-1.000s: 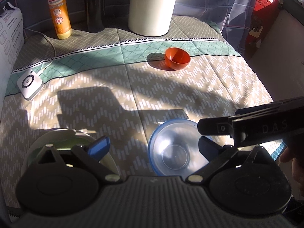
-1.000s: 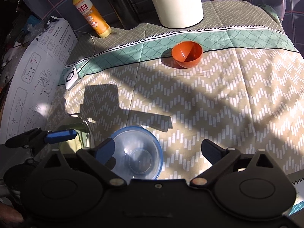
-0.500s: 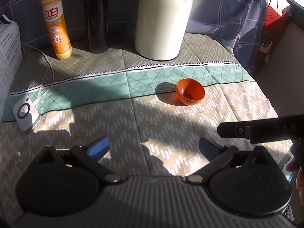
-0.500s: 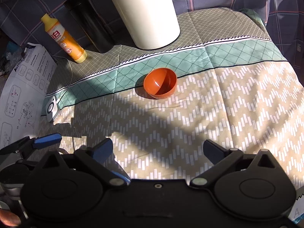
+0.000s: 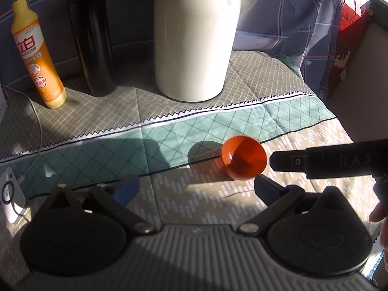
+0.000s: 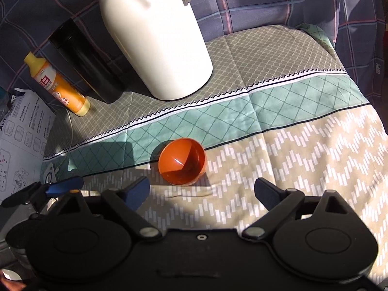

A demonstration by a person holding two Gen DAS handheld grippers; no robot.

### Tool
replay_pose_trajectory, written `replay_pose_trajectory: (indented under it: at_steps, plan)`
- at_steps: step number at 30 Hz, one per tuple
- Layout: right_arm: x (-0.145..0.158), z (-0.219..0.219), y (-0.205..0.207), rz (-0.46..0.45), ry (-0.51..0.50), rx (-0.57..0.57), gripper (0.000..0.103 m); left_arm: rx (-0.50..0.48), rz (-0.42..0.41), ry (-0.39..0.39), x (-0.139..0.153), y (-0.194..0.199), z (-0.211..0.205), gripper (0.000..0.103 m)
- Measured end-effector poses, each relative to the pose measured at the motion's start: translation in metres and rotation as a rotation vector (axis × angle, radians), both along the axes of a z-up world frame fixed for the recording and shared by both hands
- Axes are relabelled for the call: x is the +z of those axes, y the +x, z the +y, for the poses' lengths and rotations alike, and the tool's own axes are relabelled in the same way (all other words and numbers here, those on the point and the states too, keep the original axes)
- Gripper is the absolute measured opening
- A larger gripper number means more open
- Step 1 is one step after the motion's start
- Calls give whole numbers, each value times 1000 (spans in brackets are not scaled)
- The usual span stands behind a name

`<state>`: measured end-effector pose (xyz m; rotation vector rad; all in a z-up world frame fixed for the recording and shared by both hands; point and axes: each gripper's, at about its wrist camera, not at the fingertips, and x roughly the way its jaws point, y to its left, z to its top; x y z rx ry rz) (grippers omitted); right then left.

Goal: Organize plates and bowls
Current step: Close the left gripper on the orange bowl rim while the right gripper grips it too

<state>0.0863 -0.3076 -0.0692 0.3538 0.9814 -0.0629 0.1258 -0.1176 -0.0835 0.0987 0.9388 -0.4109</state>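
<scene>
The orange bowl (image 6: 182, 162) sits upright on the patterned cloth (image 6: 303, 160), its round mouth facing up and slightly tipped toward the cameras; it has no long axis. It lies at the edge of the green band. Seen from the right gripper (image 6: 201, 190), it is at about eleven o'clock, just ahead of the fingertips, untouched. That gripper's jaws stand wide, having just closed a little, with nothing between them. From the left gripper (image 5: 196, 188), also wide and empty, the bowl is at one o'clock.
</scene>
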Motion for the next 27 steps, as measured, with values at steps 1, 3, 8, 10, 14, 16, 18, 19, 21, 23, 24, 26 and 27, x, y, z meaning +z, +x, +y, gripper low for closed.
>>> replay_pose_trajectory:
  at_steps: [1, 3, 8, 10, 14, 16, 18, 19, 21, 23, 24, 26, 27]
  plan:
    - [-2, -2, 5, 2, 3, -3, 89, 2, 2, -1, -1, 4, -3, 103]
    - [-5, -7, 13, 8, 15, -10, 83, 11, 15, -10, -4, 12, -7, 103]
    - [-17, -15, 31, 19, 23, -13, 71, 22, 35, -10, -13, 24, -19, 101]
    - [-22, -17, 37, 29, 26, -17, 65, 20, 44, -3, -18, 27, -25, 98]
    - [-33, -20, 47, 55, 57, -30, 50, 11, 62, 8, -27, 31, -35, 90]
    - [-39, -20, 49, 65, 72, -31, 44, 2, 68, 11, -30, 32, -38, 88]
    - [-43, -19, 50, 69, 80, -28, 38, -7, 72, 16, -34, 32, -41, 81]
    - [-45, -19, 50, 68, 83, -24, 35, -13, 81, 14, -36, 32, -41, 77]
    - [-49, -18, 51, 65, 81, -9, 25, -22, 98, 8, -39, 33, -42, 64]
    - [-51, -16, 52, 63, 76, 1, 20, -30, 114, 2, -42, 34, -43, 51]
    - [-52, -14, 52, 64, 75, 7, 15, -38, 123, -2, -43, 35, -44, 45]
    - [-54, -11, 54, 62, 73, 20, 10, -53, 137, -7, -46, 34, -46, 31]
    - [-54, -9, 54, 59, 70, 26, 7, -61, 143, -6, -47, 34, -47, 23]
